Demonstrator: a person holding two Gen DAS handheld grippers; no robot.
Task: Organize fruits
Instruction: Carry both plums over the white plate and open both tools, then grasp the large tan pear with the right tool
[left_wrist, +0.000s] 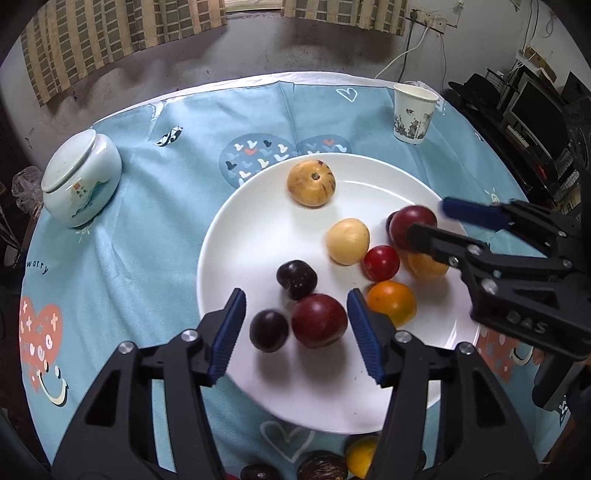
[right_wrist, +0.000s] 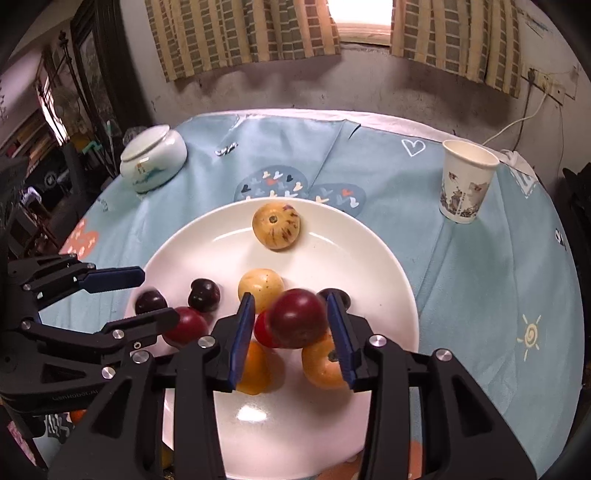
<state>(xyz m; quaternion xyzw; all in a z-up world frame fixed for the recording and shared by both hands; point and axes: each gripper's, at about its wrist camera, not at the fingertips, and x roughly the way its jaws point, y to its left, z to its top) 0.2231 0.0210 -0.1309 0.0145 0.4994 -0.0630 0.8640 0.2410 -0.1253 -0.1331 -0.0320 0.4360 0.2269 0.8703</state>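
Nearest the left wrist camera, the left tongs (left_wrist: 295, 325) hang apart over the 6 o'clock part of the white plate (left_wrist: 258, 236), with a red plum (left_wrist: 319, 320) and a dark cherry (left_wrist: 268, 329) lying in the gap; neither blue pad clearly touches either fruit. A second dark cherry (left_wrist: 296, 279) sits just beyond them. In the right wrist view the right tongs (right_wrist: 291, 332) bracket another red plum (right_wrist: 297, 318), which looks blurred and raised above the fruit under it; the pads stand close beside it, but whether they actually press on it cannot be told. Behind that plum a small red tomato (right_wrist: 263, 332) is mostly hidden, and an orange tomato (right_wrist: 253, 367) and an orange-yellow fruit (right_wrist: 323, 363) are partly covered by the pads. A pale yellow fruit (right_wrist: 261, 286) lies near the plate's middle, and a striped yellow fruit (right_wrist: 276, 225) sits toward 12 o'clock. At the bottom edge of the left wrist view, more fruit on the counter (left_wrist: 147, 206) is cut off by the frame and the tongs. A lidded jar (left_wrist: 79, 177) stands at 10 o'clock off the plate, a paper cup (left_wrist: 413, 112) at 1 o'clock.
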